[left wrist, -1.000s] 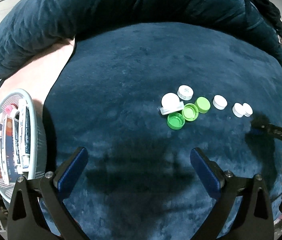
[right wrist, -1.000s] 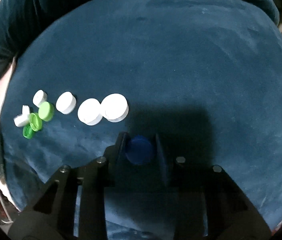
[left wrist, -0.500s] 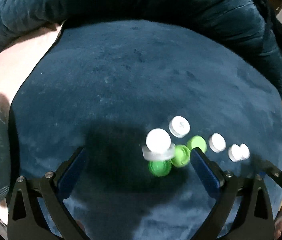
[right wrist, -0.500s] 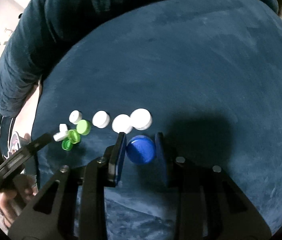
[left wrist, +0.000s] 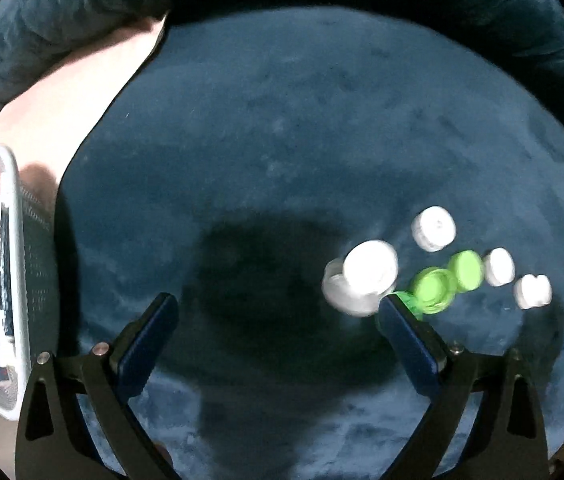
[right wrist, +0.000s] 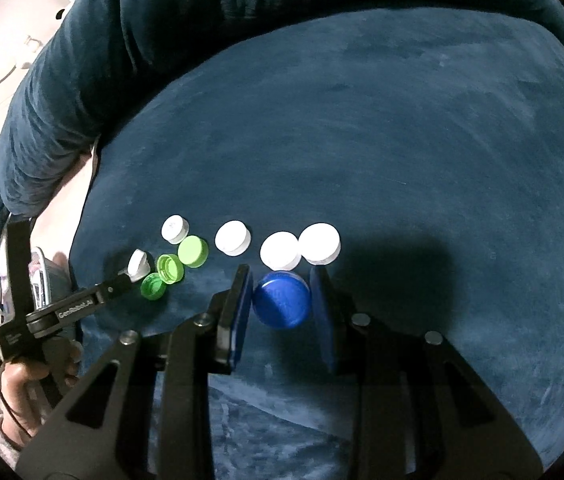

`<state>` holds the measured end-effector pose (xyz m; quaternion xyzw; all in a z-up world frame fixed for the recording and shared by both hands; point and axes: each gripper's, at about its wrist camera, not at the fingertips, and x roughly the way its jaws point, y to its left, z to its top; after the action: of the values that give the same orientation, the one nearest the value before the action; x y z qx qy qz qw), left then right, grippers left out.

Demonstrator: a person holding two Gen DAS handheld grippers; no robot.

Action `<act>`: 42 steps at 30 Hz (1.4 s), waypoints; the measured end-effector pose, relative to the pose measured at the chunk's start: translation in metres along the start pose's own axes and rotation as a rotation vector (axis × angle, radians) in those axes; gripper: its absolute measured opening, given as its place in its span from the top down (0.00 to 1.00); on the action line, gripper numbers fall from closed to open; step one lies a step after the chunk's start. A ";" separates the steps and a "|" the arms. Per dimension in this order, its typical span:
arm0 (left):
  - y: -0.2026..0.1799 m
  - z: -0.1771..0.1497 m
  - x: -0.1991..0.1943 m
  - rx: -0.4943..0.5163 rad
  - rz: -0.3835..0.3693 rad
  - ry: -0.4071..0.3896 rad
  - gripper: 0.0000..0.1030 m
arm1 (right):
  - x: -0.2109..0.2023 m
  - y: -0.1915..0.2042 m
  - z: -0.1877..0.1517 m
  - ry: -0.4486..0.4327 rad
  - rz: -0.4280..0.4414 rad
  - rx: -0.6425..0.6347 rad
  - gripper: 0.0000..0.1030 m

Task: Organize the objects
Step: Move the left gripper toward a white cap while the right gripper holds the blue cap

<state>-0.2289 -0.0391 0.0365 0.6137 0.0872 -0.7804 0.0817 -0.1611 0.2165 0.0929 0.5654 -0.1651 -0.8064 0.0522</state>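
My right gripper is shut on a blue bottle cap and holds it just above the dark blue cloth. Beyond it lies a row of white caps, then green caps and a white flip cap. My left gripper hangs open over the cloth with nothing between its fingers. Its right finger sits beside the white flip cap and covers part of one green cap. The right wrist view shows the left gripper in a hand.
A white wire basket with items in it stands off the cloth's left edge. A folded dark blue blanket lies along the far side. More white caps lie to the right of the green ones.
The left gripper has come down and across toward the cluster of caps, which now lies at its right finger. The right gripper has risen with the blue cap still clamped.
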 end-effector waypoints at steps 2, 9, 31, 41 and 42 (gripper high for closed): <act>-0.005 0.001 -0.002 0.015 -0.041 -0.025 0.02 | -0.001 0.001 0.000 -0.001 -0.001 -0.005 0.70; -0.015 0.001 0.027 0.040 -0.050 0.044 0.07 | -0.001 0.002 -0.001 0.004 -0.008 -0.014 0.70; -0.020 0.014 0.009 0.146 -0.153 -0.073 0.19 | 0.005 0.011 -0.001 0.021 -0.018 -0.042 0.70; -0.043 0.012 0.025 0.234 -0.143 -0.016 0.41 | 0.005 0.011 0.000 0.021 -0.016 -0.035 0.70; -0.041 0.011 0.024 0.227 -0.149 -0.014 0.45 | 0.006 0.011 0.001 0.022 -0.016 -0.035 0.70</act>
<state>-0.2550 -0.0024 0.0168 0.6053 0.0430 -0.7935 -0.0459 -0.1656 0.2052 0.0915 0.5744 -0.1457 -0.8034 0.0574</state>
